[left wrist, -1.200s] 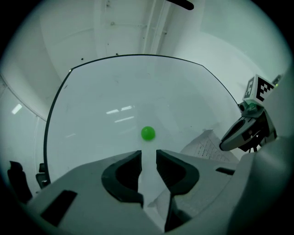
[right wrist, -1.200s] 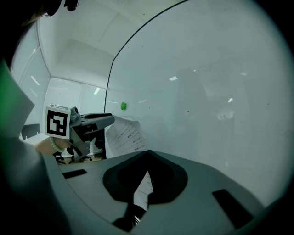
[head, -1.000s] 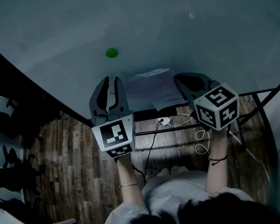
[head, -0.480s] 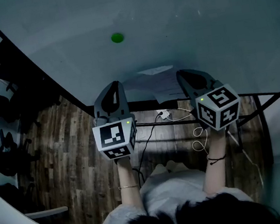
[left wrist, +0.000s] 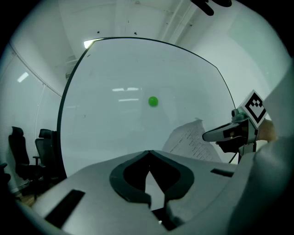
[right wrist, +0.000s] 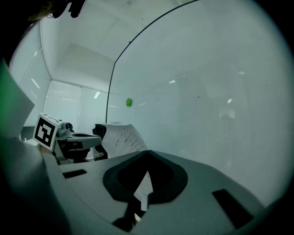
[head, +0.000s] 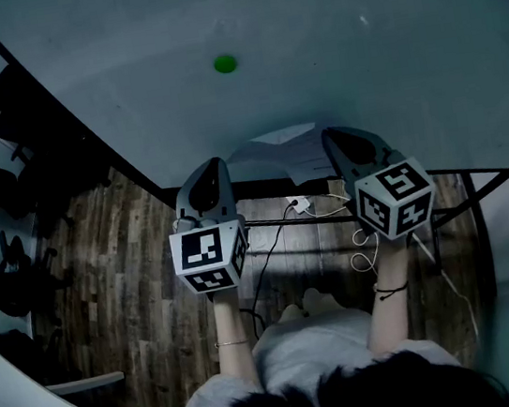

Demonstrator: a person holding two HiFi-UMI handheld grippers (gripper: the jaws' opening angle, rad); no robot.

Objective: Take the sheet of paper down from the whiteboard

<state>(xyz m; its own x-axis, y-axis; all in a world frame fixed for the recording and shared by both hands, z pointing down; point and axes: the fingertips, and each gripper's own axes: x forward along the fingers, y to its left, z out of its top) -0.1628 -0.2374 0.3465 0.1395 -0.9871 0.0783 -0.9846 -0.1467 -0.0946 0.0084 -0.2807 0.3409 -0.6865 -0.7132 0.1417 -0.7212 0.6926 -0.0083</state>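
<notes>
On the one glossy whiteboard (head: 356, 59), a single printed sheet of paper (head: 275, 152) bows outward at the lower edge, well below one round green magnet (head: 225, 63). Only the gripper views show the grips: the left gripper (head: 214, 166) and the right gripper (head: 332, 136) each pinch a white sliver of it.

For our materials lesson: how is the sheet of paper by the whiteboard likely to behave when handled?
Probably floppy: the sheet of paper bows between the left gripper and right gripper, its top corner curling. Likely light, as two small pinches seem to carry it. It might tear if tugged apart.
</notes>
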